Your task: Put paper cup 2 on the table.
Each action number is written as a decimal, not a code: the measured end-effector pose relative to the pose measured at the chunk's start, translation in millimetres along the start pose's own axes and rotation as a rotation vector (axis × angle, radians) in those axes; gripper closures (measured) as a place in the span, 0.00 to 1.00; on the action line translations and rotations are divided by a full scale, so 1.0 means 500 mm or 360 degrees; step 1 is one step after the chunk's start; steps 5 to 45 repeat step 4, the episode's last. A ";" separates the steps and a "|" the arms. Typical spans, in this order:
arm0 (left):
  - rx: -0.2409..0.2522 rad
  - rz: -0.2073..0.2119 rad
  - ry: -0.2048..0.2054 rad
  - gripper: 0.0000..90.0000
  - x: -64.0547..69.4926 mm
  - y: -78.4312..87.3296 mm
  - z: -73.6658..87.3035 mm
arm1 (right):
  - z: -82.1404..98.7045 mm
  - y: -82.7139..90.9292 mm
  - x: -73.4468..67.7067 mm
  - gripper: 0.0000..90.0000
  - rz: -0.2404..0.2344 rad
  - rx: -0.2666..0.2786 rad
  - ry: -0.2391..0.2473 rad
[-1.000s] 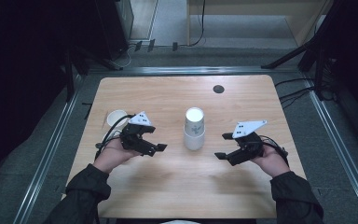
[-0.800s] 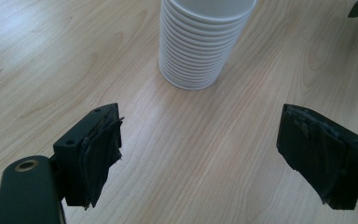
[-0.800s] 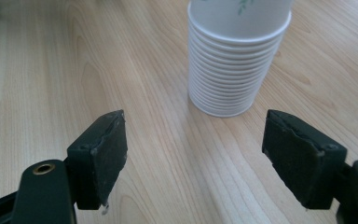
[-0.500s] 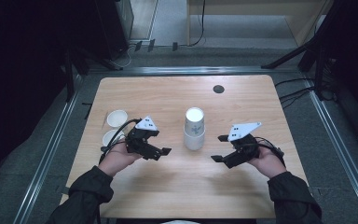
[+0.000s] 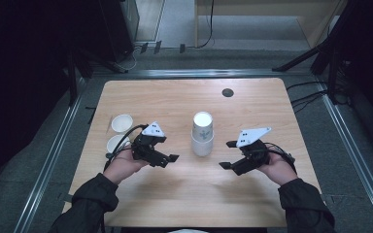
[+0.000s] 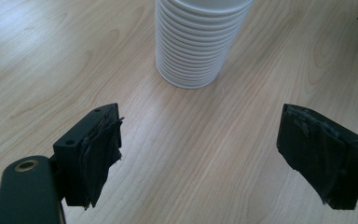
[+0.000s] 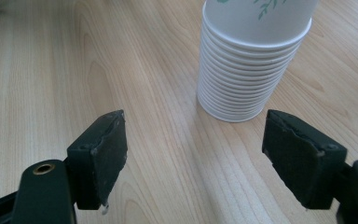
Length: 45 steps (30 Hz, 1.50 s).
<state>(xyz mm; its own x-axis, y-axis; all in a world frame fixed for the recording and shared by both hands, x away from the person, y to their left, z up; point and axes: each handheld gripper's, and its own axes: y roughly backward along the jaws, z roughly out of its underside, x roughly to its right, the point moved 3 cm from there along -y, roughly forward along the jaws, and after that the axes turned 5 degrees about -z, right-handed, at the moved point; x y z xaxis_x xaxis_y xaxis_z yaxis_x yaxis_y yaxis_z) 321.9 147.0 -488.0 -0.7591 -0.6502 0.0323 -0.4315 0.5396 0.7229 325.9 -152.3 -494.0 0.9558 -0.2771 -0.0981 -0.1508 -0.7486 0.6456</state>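
1. High view: a pale wooden table (image 5: 175, 102) with rounded corners fills the middle of the frame, with a small dark round hole (image 5: 228, 92) near its upper right. Around it runs grey floor (image 5: 43, 160) with metal rails at both sides; cables and dark stands lie along the top of the frame, and the far left is in deep shadow. A stack of cups (image 5: 202, 134) stands upright at the centre of the table. Two single cups (image 5: 119, 133) sit near the table's left edge. The left gripper (image 5: 167, 159) is lower left of the stack, the right gripper (image 5: 228, 155) lower right; both have jaws spread, holding nothing, apart from the stack

2. Left gripper view: light wood grain runs across the frame. The stack of cups (image 6: 196, 42) stands at the top centre, beyond the two black jaws, which are wide apart with bare table between them

3. Right gripper view: the stack of cups (image 7: 251, 60), with a green leaf print on the top cup, is at the upper right. The jaws stand apart and empty, short of the stack
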 end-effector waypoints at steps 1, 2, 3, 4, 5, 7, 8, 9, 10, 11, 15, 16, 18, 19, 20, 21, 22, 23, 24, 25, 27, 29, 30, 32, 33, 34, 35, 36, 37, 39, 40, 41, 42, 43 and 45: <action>-0.0002 0.0004 0.0001 0.15 0.000 -0.001 0.000 | 0.000 0.000 0.000 0.25 0.0000 0.0000 0.0000; -0.0003 0.0005 -0.0001 0.15 0.000 -0.001 0.001 | 0.000 0.000 0.000 0.25 0.0000 -0.0001 0.0003; -0.0007 0.0002 -0.0004 0.15 -0.001 -0.001 0.001 | 0.000 0.000 0.000 0.25 -0.0001 0.0001 0.0000; -0.0007 0.0002 -0.0004 0.15 -0.001 -0.001 0.001 | 0.000 0.000 0.000 0.25 -0.0002 0.0001 0.0000; -0.0007 0.0002 -0.0004 0.15 -0.001 -0.001 0.001 | 0.000 0.000 0.000 0.25 -0.0002 0.0001 0.0000; -0.0007 0.0002 -0.0004 0.15 -0.001 -0.001 0.001 | 0.000 0.000 0.000 0.25 -0.0002 0.0001 0.0000; -0.0007 0.0002 -0.0004 0.15 -0.001 -0.001 0.001 | 0.000 0.000 0.000 0.25 -0.0002 0.0001 0.0000; -0.0007 0.0002 -0.0004 0.15 -0.001 -0.001 0.001 | 0.000 0.000 0.000 0.25 -0.0002 0.0001 0.0000; -0.0007 0.0002 -0.0004 0.15 -0.001 -0.001 0.001 | 0.000 0.000 0.000 0.25 -0.0002 0.0001 0.0000; -0.0007 0.0002 -0.0004 0.15 -0.001 -0.001 0.001 | 0.000 0.000 0.000 0.25 -0.0002 0.0001 0.0000; -0.0007 0.0002 -0.0004 0.15 -0.001 -0.001 0.001 | 0.000 0.000 0.000 0.25 -0.0002 0.0001 0.0000; -0.0007 0.0002 -0.0004 0.15 -0.001 -0.001 0.001 | 0.000 0.000 0.000 0.25 -0.0002 0.0001 0.0000; -0.0007 0.0002 -0.0004 0.15 -0.001 -0.001 0.001 | 0.000 0.000 0.000 0.25 -0.0002 0.0001 0.0000; -0.0007 0.0002 -0.0004 0.15 -0.001 -0.001 0.001 | 0.000 0.000 0.000 0.25 -0.0002 0.0001 0.0000; -0.0007 0.0002 -0.0004 0.15 -0.001 -0.001 0.001 | 0.000 0.000 0.000 0.25 -0.0002 0.0001 0.0000; -0.0007 0.0002 -0.0004 0.15 -0.001 -0.001 0.001 | 0.000 0.000 0.000 0.25 -0.0002 0.0001 0.0000; -0.0007 0.0002 -0.0004 0.15 -0.001 -0.001 0.001 | 0.000 0.000 0.000 0.25 -0.0002 0.0001 0.0000; -0.0007 0.0002 -0.0004 0.15 -0.001 -0.001 0.001 | 0.000 0.000 0.000 0.25 -0.0002 0.0001 0.0000; -0.0007 0.0002 -0.0004 0.15 -0.001 -0.001 0.001 | 0.000 0.000 0.000 0.25 -0.0002 0.0001 0.0000; -0.0007 0.0002 -0.0004 0.15 -0.001 -0.001 0.001 | 0.000 0.000 0.000 0.25 -0.0002 0.0001 0.0000; -0.0007 0.0002 -0.0004 0.15 -0.001 -0.001 0.001 | 0.000 0.000 0.000 0.25 -0.0002 0.0001 0.0000; -0.0007 0.0002 -0.0004 0.15 -0.001 -0.001 0.001 | 0.000 0.000 0.000 0.25 -0.0002 0.0001 0.0000; -0.0007 0.0002 -0.0004 0.15 -0.001 -0.001 0.001 | 0.000 0.000 0.000 0.25 -0.0002 0.0001 0.0000; -0.0007 0.0002 -0.0004 0.15 -0.001 -0.001 0.001 | 0.000 0.000 0.000 0.25 -0.0002 0.0001 0.0000; -0.0007 0.0002 -0.0004 0.15 -0.001 -0.001 0.001 | 0.000 0.000 0.000 0.25 -0.0002 0.0001 0.0000; -0.0007 0.0002 -0.0004 0.15 -0.001 -0.001 0.001 | 0.000 0.000 0.000 0.25 -0.0002 0.0001 0.0000; -0.0007 0.0002 -0.0004 0.15 -0.001 -0.001 0.001 | 0.000 0.000 0.000 0.25 -0.0002 0.0001 0.0000; -0.0007 0.0002 -0.0004 0.15 -0.001 -0.001 0.001 | 0.000 0.000 0.000 0.25 -0.0002 0.0001 0.0000; -0.0007 0.0002 -0.0004 0.15 -0.001 -0.001 0.001 | 0.000 0.000 0.000 0.25 -0.0002 0.0001 0.0000; -0.0007 0.0002 -0.0004 0.15 -0.001 -0.001 0.001 | 0.000 0.000 0.000 0.25 -0.0002 0.0001 0.0000; -0.0007 0.0002 -0.0004 0.15 -0.001 -0.001 0.001 | 0.000 0.000 0.000 0.25 -0.0002 0.0001 0.0000; -0.0007 0.0002 -0.0004 0.15 -0.001 -0.001 0.001 | 0.000 0.000 0.000 0.25 -0.0002 0.0001 0.0000; -0.0007 0.0002 -0.0004 0.15 -0.001 -0.001 0.001 | 0.000 0.000 0.000 0.25 -0.0002 0.0001 0.0000; -0.0007 0.0002 -0.0004 0.15 -0.001 -0.001 0.001 | 0.000 0.000 0.000 0.25 -0.0002 0.0001 0.0000; -0.0007 0.0002 -0.0004 0.15 -0.001 -0.001 0.001 | 0.000 0.000 0.000 0.25 -0.0002 0.0001 0.0000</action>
